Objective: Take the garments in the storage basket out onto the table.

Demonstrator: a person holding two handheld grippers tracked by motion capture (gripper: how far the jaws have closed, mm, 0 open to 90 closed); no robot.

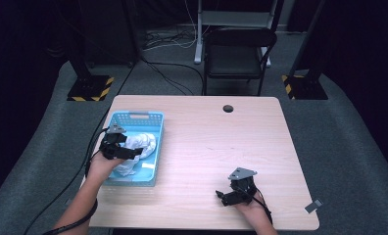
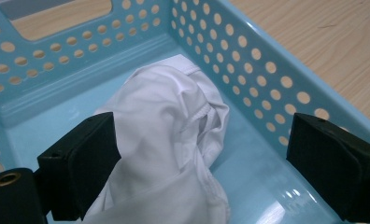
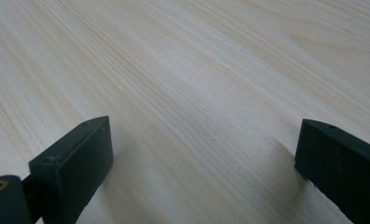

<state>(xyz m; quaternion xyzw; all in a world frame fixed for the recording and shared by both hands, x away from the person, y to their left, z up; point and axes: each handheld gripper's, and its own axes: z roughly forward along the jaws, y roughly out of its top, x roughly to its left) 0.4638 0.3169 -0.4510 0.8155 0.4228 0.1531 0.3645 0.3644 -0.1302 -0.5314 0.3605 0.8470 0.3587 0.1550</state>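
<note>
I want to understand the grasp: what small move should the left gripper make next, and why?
Probably close the left gripper on the white cloth. Its jaws stand open inside the blue basket, with the bunched cloth between them, against one jaw and apart from the other.

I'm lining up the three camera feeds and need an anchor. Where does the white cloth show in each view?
High view: the white cloth lies bunched in the blue basket at the table's left, under the left gripper.
Left gripper view: the cloth sits centre, between the open jaws.
Right gripper view: bare wooden table, no cloth.
Shared landmark: the blue basket.
</note>
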